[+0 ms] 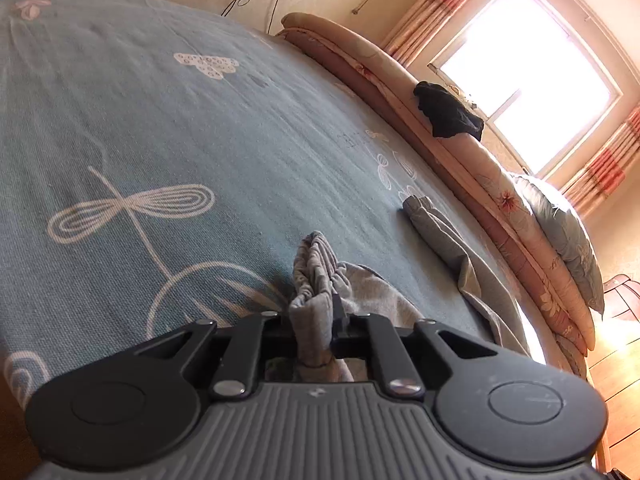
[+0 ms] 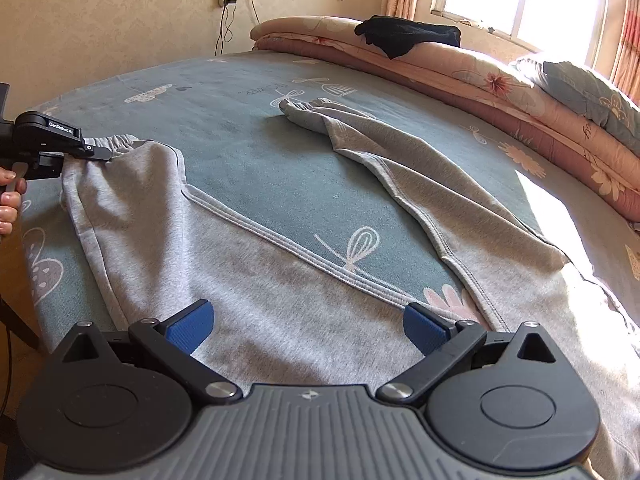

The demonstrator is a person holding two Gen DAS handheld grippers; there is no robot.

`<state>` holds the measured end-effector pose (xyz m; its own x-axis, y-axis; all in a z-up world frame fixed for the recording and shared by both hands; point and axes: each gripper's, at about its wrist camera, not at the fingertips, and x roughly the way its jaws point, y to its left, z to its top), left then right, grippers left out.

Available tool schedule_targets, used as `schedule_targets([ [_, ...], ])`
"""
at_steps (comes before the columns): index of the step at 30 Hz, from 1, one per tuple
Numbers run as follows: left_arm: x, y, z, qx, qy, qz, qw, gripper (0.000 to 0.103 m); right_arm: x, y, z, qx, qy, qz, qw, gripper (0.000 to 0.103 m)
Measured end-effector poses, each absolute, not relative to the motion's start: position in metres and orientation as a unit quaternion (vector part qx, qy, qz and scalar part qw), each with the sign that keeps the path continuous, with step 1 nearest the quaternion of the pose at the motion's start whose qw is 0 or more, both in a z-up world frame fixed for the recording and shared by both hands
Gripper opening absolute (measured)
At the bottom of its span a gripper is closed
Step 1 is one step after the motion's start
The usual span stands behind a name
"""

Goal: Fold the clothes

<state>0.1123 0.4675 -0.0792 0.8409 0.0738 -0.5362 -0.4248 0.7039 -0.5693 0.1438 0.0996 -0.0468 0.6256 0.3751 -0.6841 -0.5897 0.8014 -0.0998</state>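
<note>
Grey sweatpants (image 2: 280, 312) lie spread on the blue patterned bedsheet (image 2: 248, 160), their two legs splayed apart. My left gripper (image 1: 314, 320) is shut on the elastic cuff (image 1: 316, 264) of the left leg; in the right wrist view the same gripper (image 2: 94, 153) shows at the far left, pinching that cuff (image 2: 116, 142). The other leg's cuff (image 2: 304, 110) rests further back on the bed. My right gripper (image 2: 306, 322) hovers open just above the pants' upper part, blue pads (image 2: 192, 326) wide apart, nothing between them.
Folded floral quilts (image 2: 460, 60) line the bed's far side with a black garment (image 2: 404, 36) on top and a pillow (image 2: 592, 92) at the right. A window (image 1: 524, 76) glares beyond. A hand (image 2: 10, 200) holds the left gripper's handle. Cables hang on the wall (image 2: 228, 8).
</note>
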Motion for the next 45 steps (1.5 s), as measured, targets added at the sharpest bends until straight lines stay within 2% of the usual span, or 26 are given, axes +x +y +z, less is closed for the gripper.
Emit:
schedule_targets([
  [6,0.086,0.472,-0.046,-0.314,0.243,0.153,0.905,0.01,0.144,0.101,-0.047,-0.152,0.342,0.275,0.885,0.102],
  [12,0.106,0.479,-0.078,-0.327,0.286,0.177,0.883,0.01,0.14,0.103,-0.046,-0.169,0.338,0.278,0.883,0.102],
  [15,0.102,0.477,-0.084,-0.327,0.282,0.182,0.883,0.01,0.139,0.1,-0.045,-0.192,0.33,0.267,0.885,0.102],
  [21,0.091,0.48,-0.087,-0.336,0.277,0.179,0.882,0.011,0.136,0.06,-0.037,-0.235,0.323,0.219,0.89,0.102],
  [27,0.09,0.482,-0.064,-0.336,0.247,0.163,0.894,0.011,0.12,0.013,-0.045,-0.266,0.357,0.207,0.871,0.101],
  [30,0.096,0.482,-0.056,-0.335,0.245,0.166,0.894,0.011,0.108,0.001,-0.055,-0.286,0.373,0.233,0.851,0.086],
  [33,0.098,0.477,-0.045,-0.325,0.24,0.167,0.9,0.011,0.096,-0.01,-0.065,-0.306,0.389,0.26,0.829,0.064],
  [37,0.096,0.472,-0.034,-0.315,0.237,0.169,0.903,0.011,0.079,-0.026,-0.078,-0.332,0.408,0.294,0.798,0.052],
  [38,0.096,0.471,-0.031,-0.313,0.238,0.171,0.904,0.011,0.075,-0.03,-0.082,-0.338,0.413,0.303,0.79,0.045],
  [41,0.093,0.469,-0.023,-0.311,0.236,0.175,0.904,0.011,0.063,-0.041,-0.092,-0.356,0.426,0.328,0.764,0.038],
  [45,0.09,0.464,-0.012,-0.305,0.23,0.176,0.907,0.011,0.064,-0.047,-0.094,-0.351,0.412,0.334,0.772,0.038],
])
